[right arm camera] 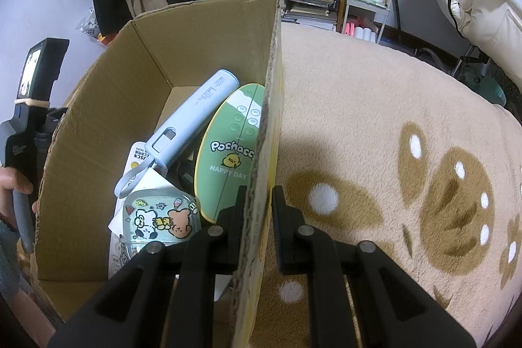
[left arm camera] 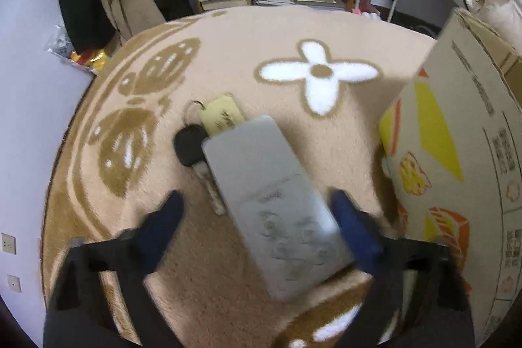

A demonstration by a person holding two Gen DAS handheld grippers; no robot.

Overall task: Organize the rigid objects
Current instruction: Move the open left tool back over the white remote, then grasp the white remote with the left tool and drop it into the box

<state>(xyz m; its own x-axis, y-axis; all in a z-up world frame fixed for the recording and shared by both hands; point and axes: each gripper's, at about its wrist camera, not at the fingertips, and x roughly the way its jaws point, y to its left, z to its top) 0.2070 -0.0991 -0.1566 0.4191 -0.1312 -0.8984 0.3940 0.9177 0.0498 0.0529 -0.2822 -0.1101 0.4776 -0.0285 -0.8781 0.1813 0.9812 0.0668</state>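
In the left wrist view the left claw (left arm camera: 257, 207) stands wide, its blue-tipped fingers (left arm camera: 169, 211) spread to either side of a flat silver device (left arm camera: 270, 204) that runs diagonally from mid-frame toward the lower right; the device is blurred, and whether it touches the right-hand finger cannot be told. Behind its upper end, left of centre, a black-headed key (left arm camera: 191, 149) with a yellow tag (left arm camera: 222, 114) lies on the beige patterned rug (left arm camera: 261, 48). The cardboard box (left arm camera: 463, 132) fills the right edge of that frame.

In the right wrist view the right claw (right arm camera: 256, 194) is drawn narrow, pinching the box's wall (right arm camera: 261, 185) at lower centre — one finger inside, one outside. Inside the box, left of centre, lie a pale blue power bank (right arm camera: 192, 113), a green oval "Pochacco" item (right arm camera: 228, 155) and a clear case with cartoon stickers (right arm camera: 160, 220). At the far left edge a hand (right arm camera: 13, 188) grips the handle of the other claw's rig.
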